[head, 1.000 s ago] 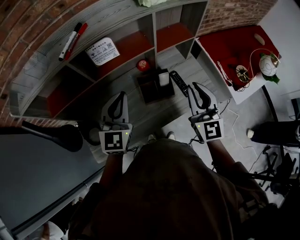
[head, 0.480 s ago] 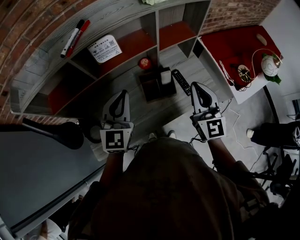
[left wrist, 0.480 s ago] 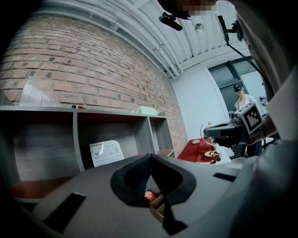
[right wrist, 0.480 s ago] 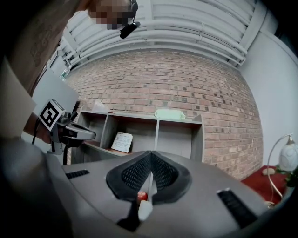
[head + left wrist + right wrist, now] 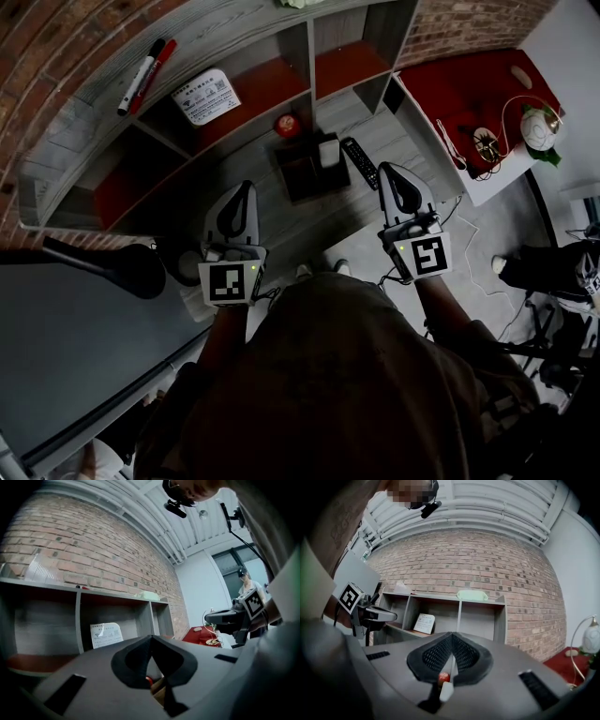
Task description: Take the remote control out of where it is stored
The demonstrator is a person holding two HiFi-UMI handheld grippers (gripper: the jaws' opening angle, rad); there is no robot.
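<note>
In the head view the black remote control (image 5: pixel 359 161) lies flat on the grey wooden surface, just right of a dark open box (image 5: pixel 300 176) that holds a white item (image 5: pixel 328 151). My right gripper (image 5: pixel 387 170) is shut and empty, its tip close to the remote's near right side and not touching it. My left gripper (image 5: pixel 242 187) is also shut with nothing in it, left of the box and nearer to me. Each gripper view shows its own jaws meeting at the tip, left (image 5: pixel 151 638) and right (image 5: pixel 452 637). A small red ball (image 5: pixel 286 125) sits behind the box.
A grey shelf unit (image 5: pixel 309 42) with red-lined compartments stands against the brick wall, holding a white card (image 5: pixel 204 97). Two markers (image 5: pixel 145 77) lie on its top. A red-topped table (image 5: pixel 450 89) with a white ornament (image 5: pixel 536 128) is at right. A black round object (image 5: pixel 141 272) is at left.
The right gripper's jaws stood open beside the remote one second ago and are now shut, empty. The remote still lies on the surface. Both hands have kept their places.
</note>
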